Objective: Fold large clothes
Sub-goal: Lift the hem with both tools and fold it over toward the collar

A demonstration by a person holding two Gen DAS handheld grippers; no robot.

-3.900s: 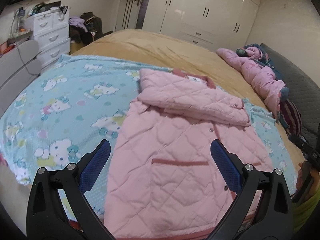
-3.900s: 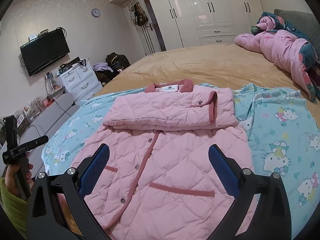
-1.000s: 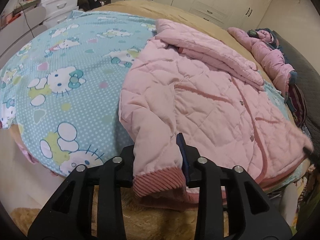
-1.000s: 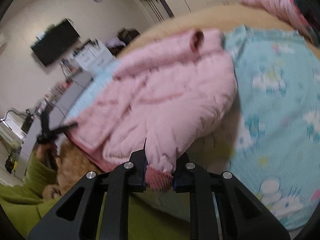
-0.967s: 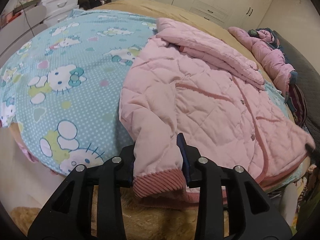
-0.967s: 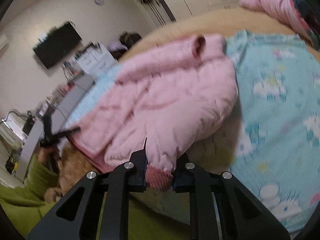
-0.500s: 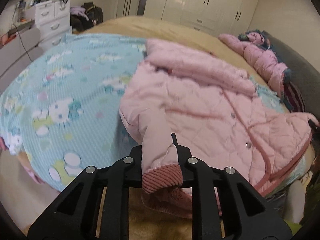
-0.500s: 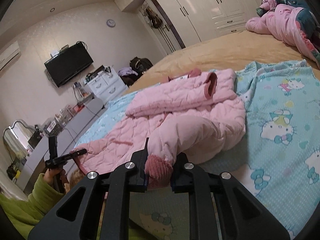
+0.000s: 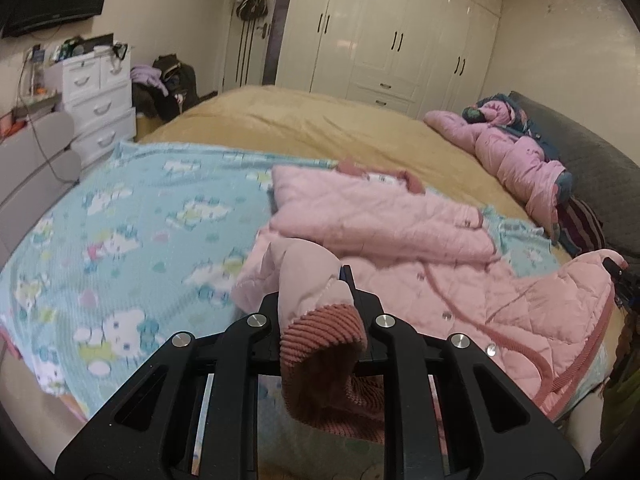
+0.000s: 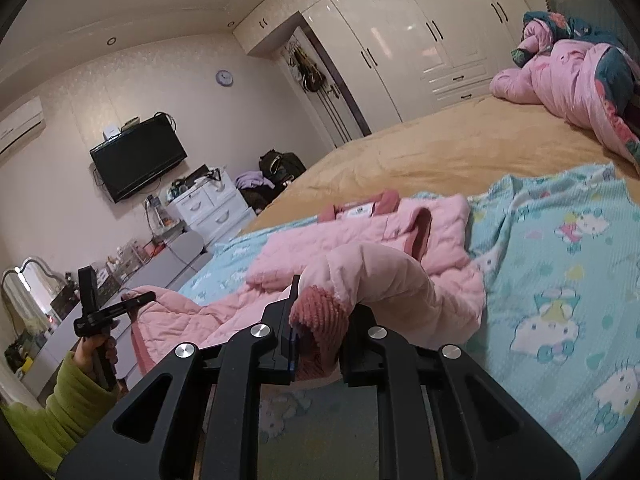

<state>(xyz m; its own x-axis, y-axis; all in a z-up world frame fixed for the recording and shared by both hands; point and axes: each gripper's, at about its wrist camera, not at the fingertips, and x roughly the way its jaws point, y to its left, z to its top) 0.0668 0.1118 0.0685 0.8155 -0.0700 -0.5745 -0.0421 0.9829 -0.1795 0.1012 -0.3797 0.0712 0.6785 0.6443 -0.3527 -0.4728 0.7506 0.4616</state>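
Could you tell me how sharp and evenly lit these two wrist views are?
Left wrist view: the blanket is motion-smeared, the left tool sharp. Right wrist view: sharper overall, with ceiling-light glare on the wardrobe. Both bend straight lines, with dark corners.

Bare tan bedspread beyond folded sleeves, bundled pink quilt blocking right side

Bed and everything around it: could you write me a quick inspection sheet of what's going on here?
Surface: tan bed, Hello Kitty blanket spread on it.
Job's things: pink quilted jacket, sleeves folded across, bottom hem lifted.
Clutter: pink bedding bundle at the headboard.
Grippers: left gripper and right gripper each shut on a hem corner.
Cables: cord by the white drawers.
Surroundings: wardrobe, wall TV.
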